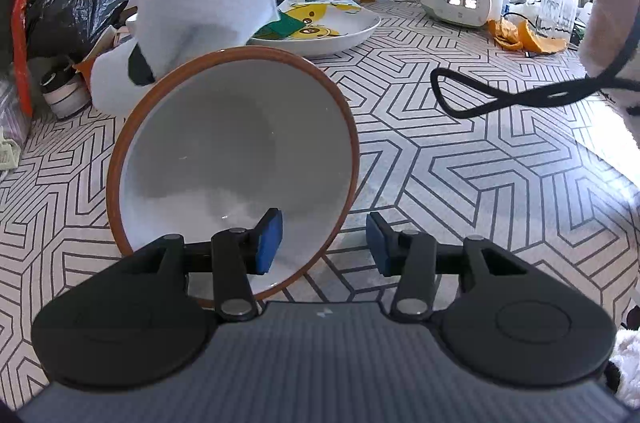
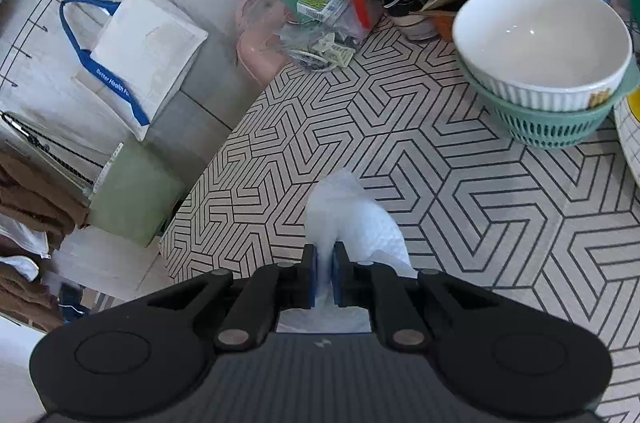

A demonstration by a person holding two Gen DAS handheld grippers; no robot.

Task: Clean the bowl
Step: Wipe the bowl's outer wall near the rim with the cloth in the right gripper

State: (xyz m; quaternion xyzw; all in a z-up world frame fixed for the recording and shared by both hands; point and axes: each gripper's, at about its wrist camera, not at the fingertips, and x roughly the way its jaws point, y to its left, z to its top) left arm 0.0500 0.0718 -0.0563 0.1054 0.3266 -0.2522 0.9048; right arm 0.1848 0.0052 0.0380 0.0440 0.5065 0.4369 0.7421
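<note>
a: so, how far along is the cleaning?
b: the brown-rimmed bowl (image 1: 234, 175) looks clean inside, tilted on the worktop (image 1: 480, 183); the left hand-held gripper (image 1: 323, 243) is spread, rim between its pads.
a: and the right hand-held gripper (image 2: 325, 273)?
b: pinching a white paper towel (image 2: 352, 219), off the bowl. a bag (image 2: 120, 63) reads "better health".

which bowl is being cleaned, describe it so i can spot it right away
On the table with the black-lined geometric cloth, look right in front of the left gripper. The bowl stands tilted on edge, its rim between the fingers. Unlike the other dishes, it has a brown rim and plain white inside.
</note>
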